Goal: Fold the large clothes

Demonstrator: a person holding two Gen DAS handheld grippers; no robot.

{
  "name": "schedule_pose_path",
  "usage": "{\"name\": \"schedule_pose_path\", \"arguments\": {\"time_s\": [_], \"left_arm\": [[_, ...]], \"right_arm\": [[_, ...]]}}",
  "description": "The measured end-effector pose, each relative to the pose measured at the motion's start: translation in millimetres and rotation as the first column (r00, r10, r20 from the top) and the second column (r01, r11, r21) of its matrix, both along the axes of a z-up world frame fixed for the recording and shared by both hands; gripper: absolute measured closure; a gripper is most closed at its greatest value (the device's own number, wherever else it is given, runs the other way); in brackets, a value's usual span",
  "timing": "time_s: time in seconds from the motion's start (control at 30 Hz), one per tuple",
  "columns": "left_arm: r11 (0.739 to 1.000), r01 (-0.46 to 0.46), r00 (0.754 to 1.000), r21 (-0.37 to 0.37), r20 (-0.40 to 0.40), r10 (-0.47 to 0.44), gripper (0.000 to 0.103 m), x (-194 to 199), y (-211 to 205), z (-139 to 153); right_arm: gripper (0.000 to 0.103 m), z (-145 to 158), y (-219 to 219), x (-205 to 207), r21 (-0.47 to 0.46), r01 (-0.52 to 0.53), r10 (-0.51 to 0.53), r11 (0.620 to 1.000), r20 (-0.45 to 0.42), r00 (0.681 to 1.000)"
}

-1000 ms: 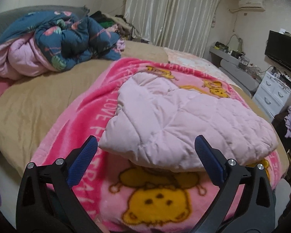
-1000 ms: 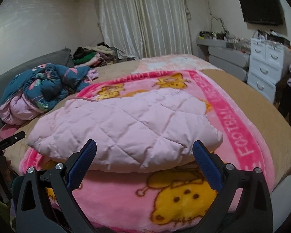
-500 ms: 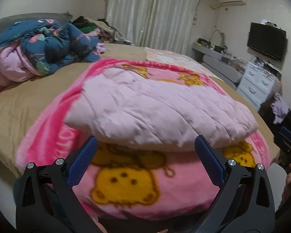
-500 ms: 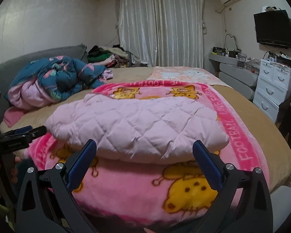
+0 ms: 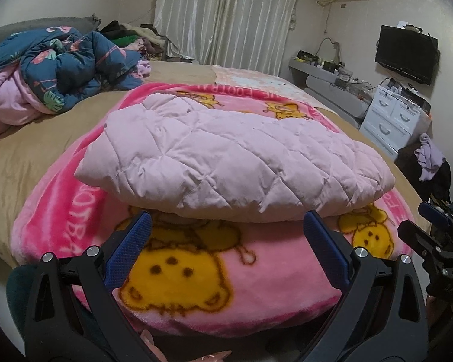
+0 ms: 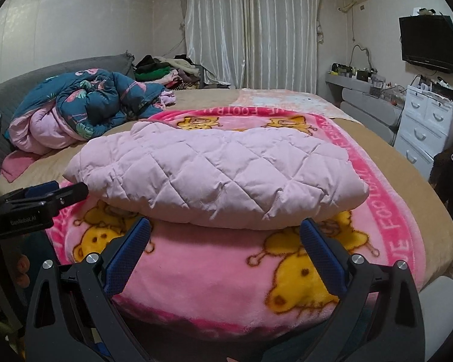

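A pale pink quilted jacket [image 5: 226, 163] lies folded into a thick bundle on a pink cartoon-bear blanket [image 5: 214, 274] spread on the bed; it also shows in the right wrist view [image 6: 214, 178]. My left gripper [image 5: 226, 235] is open and empty, just in front of the jacket's near edge. My right gripper [image 6: 225, 235] is open and empty, also short of the jacket's near edge. Each gripper appears at the other view's edge: the right gripper in the left wrist view [image 5: 438, 241], the left gripper in the right wrist view [image 6: 42, 202].
A crumpled blue floral duvet [image 5: 66, 63] lies at the bed's far left. A clothes pile [image 6: 163, 71] sits by the curtains. White drawers [image 6: 428, 123], a grey shelf and a wall TV [image 6: 427, 45] are on the right. Dark clothes hang near the bed's right edge [image 5: 432, 166].
Both grippers have dropped lower and pulled back toward the foot of the bed, so the views look more level across the jacket. The jacket has not moved. Both stay open.
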State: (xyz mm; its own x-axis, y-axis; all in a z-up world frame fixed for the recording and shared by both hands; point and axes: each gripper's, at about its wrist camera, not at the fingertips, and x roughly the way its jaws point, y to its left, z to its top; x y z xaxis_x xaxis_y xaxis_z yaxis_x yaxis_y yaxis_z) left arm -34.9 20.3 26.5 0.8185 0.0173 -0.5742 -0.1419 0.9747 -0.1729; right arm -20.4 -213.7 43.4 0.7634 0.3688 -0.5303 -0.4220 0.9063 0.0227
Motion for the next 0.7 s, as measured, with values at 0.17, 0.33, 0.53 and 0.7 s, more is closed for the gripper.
{"name": "schedule_pose_path", "arguments": {"time_s": [0.17, 0.33, 0.53, 0.7], "left_arm": [[1.0, -0.011, 1.0, 0.014, -0.008, 0.011, 0.009, 0.6, 1.4, -1.2], [0.999, -0.02, 1.0, 0.026, -0.009, 0.02, 0.009, 0.1, 1.9, -0.8], [1.0, -0.02, 1.0, 0.022, -0.015, 0.021, 0.009, -0.1, 5.7, -1.5], [1.0, -0.019, 1.0, 0.025, -0.024, 0.02, 0.009, 0.5, 6.0, -2.6]], "right_arm": [[0.004, -2.4, 0.1, 1.0, 0.0, -0.001, 0.001, 1.0, -0.012, 1.0], [0.004, -3.2, 0.1, 2.0, 0.002, -0.003, 0.003, 1.0, -0.014, 1.0], [0.004, -3.0, 0.3, 1.7, 0.001, -0.002, 0.002, 1.0, -0.014, 1.0], [0.004, -3.2, 0.8, 1.8, 0.0, 0.001, -0.001, 1.0, -0.01, 1.0]]}}
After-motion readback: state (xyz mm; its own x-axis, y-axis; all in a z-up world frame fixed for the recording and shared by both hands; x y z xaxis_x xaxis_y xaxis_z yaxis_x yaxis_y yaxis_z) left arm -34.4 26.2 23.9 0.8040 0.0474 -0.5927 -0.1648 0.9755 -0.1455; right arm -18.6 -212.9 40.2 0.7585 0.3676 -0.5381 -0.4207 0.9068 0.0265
